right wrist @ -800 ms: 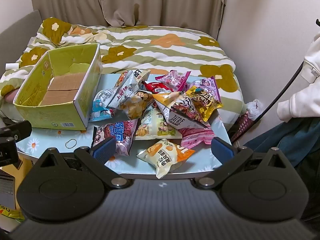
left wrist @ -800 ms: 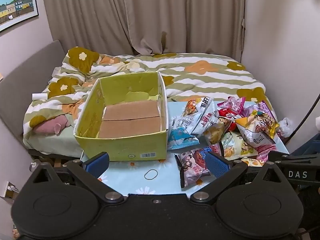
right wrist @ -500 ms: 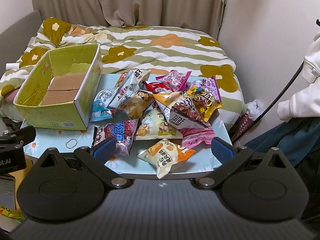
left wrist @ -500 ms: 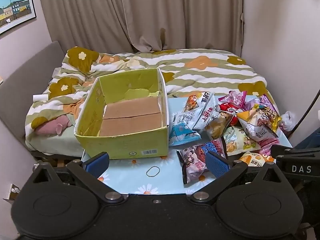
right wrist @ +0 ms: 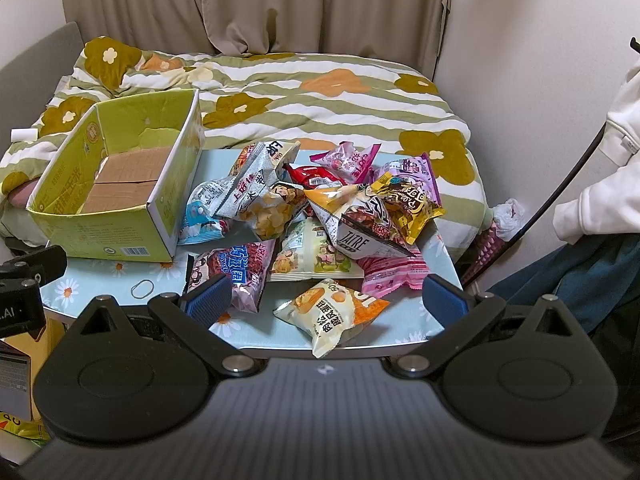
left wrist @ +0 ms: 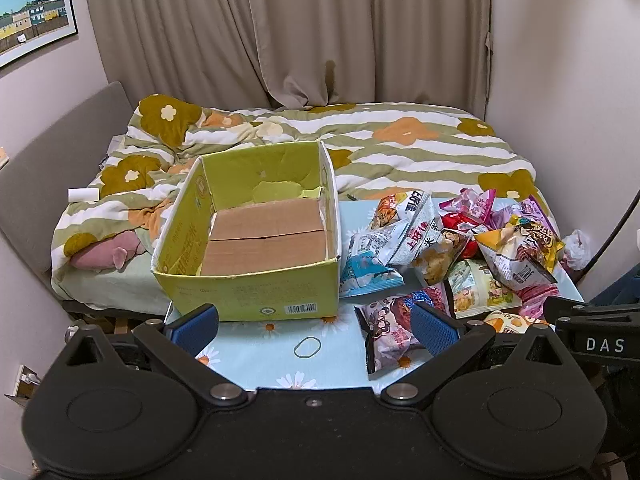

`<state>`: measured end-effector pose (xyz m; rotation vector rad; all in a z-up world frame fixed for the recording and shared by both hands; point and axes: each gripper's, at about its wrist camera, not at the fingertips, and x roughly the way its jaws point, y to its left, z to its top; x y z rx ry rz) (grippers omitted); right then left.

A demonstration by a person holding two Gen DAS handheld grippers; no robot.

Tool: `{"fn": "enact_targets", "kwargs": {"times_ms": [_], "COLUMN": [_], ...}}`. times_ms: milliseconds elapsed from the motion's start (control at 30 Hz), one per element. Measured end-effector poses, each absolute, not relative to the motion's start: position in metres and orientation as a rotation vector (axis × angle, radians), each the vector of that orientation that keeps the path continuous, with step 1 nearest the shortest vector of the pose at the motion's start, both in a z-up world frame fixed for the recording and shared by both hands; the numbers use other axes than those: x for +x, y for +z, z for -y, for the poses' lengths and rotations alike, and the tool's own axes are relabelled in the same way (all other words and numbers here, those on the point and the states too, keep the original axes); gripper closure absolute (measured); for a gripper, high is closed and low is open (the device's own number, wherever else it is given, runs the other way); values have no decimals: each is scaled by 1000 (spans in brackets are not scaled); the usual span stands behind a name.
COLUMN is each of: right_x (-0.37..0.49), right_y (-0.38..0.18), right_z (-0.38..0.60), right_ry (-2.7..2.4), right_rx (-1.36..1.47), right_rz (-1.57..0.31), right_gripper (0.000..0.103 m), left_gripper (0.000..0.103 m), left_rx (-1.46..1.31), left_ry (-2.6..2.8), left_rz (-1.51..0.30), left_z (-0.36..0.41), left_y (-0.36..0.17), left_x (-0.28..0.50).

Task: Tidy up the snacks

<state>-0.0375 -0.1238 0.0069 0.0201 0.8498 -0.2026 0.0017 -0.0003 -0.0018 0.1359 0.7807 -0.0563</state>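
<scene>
A yellow-green cardboard box [left wrist: 256, 296] [right wrist: 168, 216] stands open and empty on the left of a small blue daisy-print table [left wrist: 256, 356] [right wrist: 400, 320]. A pile of several snack bags [left wrist: 460, 248] [right wrist: 328, 216] lies on the table's right half. A purple bag [left wrist: 390, 326] [right wrist: 236, 272] and a cream and orange bag [right wrist: 332, 314] lie nearest the front edge. My left gripper [left wrist: 314, 326] is open and empty, above the front edge in front of the box. My right gripper [right wrist: 326, 300] is open and empty, above the front of the pile.
A rubber band [left wrist: 307, 347] [right wrist: 142, 289] lies on the table in front of the box. A bed with a flowered quilt [left wrist: 400, 148] [right wrist: 320, 92] stands behind the table. A wall is at the right, and a person's sleeve [right wrist: 600, 184] is at the far right.
The left gripper has drawn back and risen a little, so the box and table sit lower and smaller in its view. The right gripper has barely moved.
</scene>
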Motion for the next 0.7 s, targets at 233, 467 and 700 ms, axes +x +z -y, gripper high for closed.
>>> {"fn": "enact_targets", "kwargs": {"times_ms": [233,467,700], "right_x": [-37,-37,-37], "right_y": [6,6,6], "right_z": [124,124,124], "right_ry": [-204,-204,-204], "right_rx": [21,20,21], "right_rz": [-847,-848,-848], "right_gripper": [0,0,0], "left_gripper": [0,0,0], "left_rx": [135,137,138], "left_ry": [-57,-58,-61], "left_rz": [-778,-771,-772], "left_z": [1,1,2], "left_y": [-1,0,1], "left_x": [2,2,3]}}
